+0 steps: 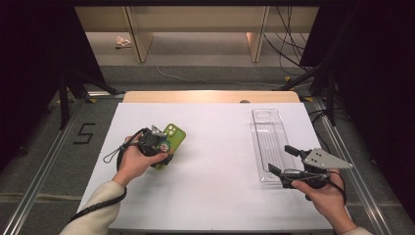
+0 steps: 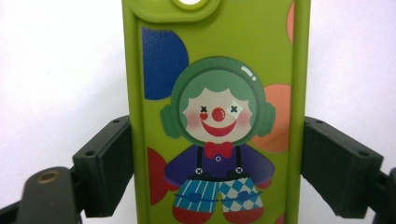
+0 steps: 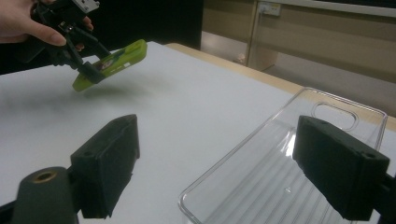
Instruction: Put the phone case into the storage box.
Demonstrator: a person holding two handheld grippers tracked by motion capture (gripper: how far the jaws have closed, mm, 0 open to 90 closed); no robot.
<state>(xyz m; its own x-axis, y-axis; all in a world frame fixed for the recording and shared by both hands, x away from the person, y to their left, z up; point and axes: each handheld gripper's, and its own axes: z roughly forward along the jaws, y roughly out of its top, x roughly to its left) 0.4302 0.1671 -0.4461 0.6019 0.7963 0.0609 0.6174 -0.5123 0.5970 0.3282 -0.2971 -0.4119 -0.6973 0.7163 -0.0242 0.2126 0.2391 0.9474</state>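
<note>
Now: Green Phone Case Held Up, Clear Tray Waits

Up off the white worktop (image 1: 215, 161), the left tool (image 1: 164, 147) holds a green phone case (image 2: 217, 116). Its two black jaws press on the long side edges of the case, one on each side. The case has a clown picture on its back, and its camera end sticks out past the jaws. In the right tool view the case (image 3: 114, 60) hangs tilted in the air with a soft shadow under it, so it does not touch the worktop.

The right tool (image 1: 286, 161) has its jaws spread wide with nothing between them. It sits at the near end of a clear plastic tray (image 1: 268, 142). The tray's long rim runs away from this tool toward the far edge of the worktop. In the right tool view the tray's near rim (image 3: 233, 154) lies between the two jaws, but the pads do not press on it.

Between the left tool and the right tool the worktop is bare and white, with lots of room to move. The tray lies close to the worktop's edge on the right tool's side.
</note>
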